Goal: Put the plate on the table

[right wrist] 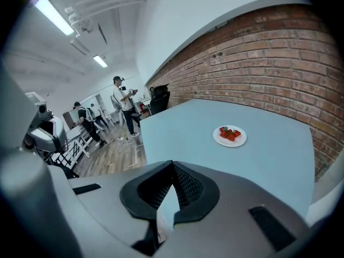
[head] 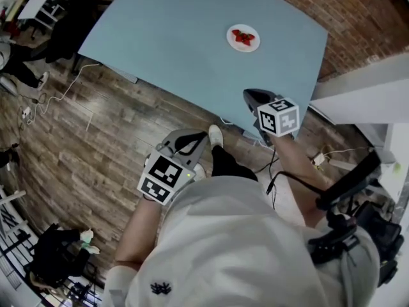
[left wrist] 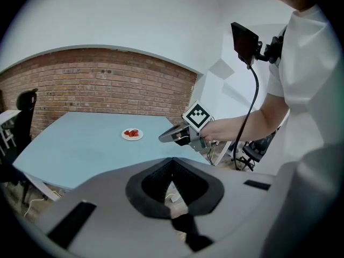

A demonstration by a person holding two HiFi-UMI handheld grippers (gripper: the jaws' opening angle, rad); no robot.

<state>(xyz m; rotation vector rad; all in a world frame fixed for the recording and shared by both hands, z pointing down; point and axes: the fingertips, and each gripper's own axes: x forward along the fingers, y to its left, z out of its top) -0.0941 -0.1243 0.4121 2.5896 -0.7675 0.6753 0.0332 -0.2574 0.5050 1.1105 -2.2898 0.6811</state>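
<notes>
A small white plate (head: 243, 38) with red strawberries on it rests on the light blue table (head: 172, 37), toward the far right. It also shows in the left gripper view as the plate (left wrist: 132, 135) and in the right gripper view as the plate (right wrist: 230, 136). My left gripper (head: 193, 138) hangs over the wooden floor, short of the table's near edge, shut and holding nothing. My right gripper (head: 251, 95) is over the table's near right corner, well short of the plate, its jaws shut on nothing. From the left, the right gripper (left wrist: 171, 136) points toward the plate.
Wooden floor (head: 96, 146) with white cables (head: 57, 98) lies left of the table. A brick wall (left wrist: 102, 85) runs behind the table. A black chair (left wrist: 24, 117) stands at the table's left end. A white counter (head: 364, 91) is at the right. People (right wrist: 126, 104) stand far off.
</notes>
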